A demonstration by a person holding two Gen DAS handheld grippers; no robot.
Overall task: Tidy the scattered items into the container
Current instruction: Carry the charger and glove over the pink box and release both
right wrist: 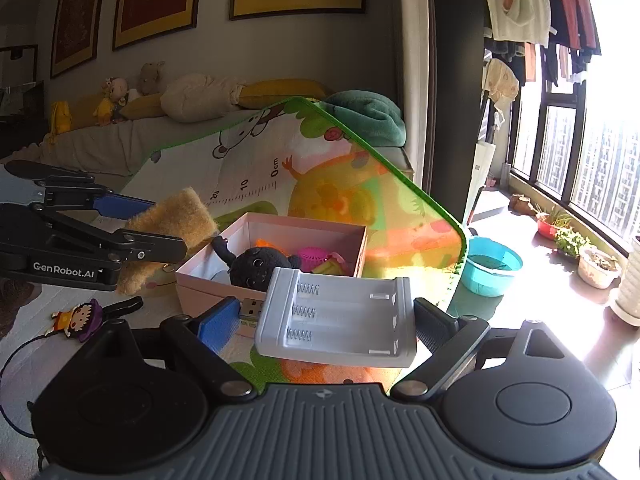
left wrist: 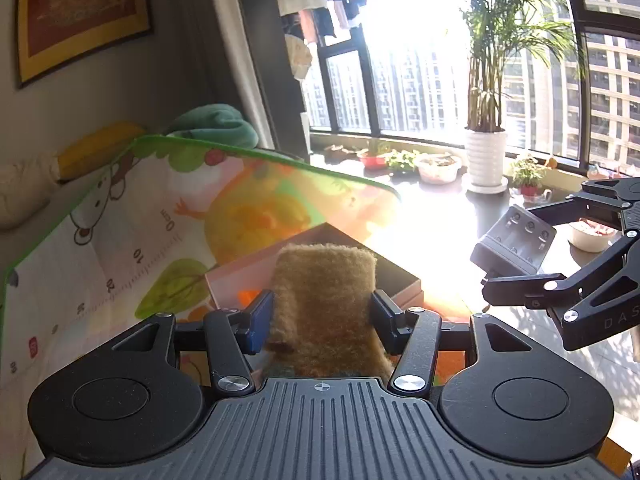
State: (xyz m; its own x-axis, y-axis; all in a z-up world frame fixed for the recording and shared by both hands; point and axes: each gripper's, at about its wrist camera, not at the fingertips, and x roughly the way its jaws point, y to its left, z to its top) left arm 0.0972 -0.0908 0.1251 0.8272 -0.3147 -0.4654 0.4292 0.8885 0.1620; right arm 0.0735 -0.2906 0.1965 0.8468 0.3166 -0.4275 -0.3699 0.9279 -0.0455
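Note:
My left gripper (left wrist: 320,312) is shut on a tan fuzzy pouch (left wrist: 324,300), held in the air just short of the pink open box (left wrist: 240,276). From the right wrist view that pouch (right wrist: 172,216) hangs left of the box (right wrist: 280,224), in the left gripper (right wrist: 160,224). My right gripper (right wrist: 328,320) is shut on a white battery charger (right wrist: 340,316) with three slots and a USB plug, held up in front of the box. The charger (left wrist: 516,240) also shows at the right of the left wrist view. Inside the box lie a black plush toy (right wrist: 256,266) and a pink item (right wrist: 316,258).
A purple cartoon keychain figure (right wrist: 78,318) with a black cord lies on the colourful play mat (right wrist: 256,168), left of the box. A sofa with cushions and plush toys stands behind. A blue basin (right wrist: 494,266), potted plants (left wrist: 486,152) and a window ledge lie to the right.

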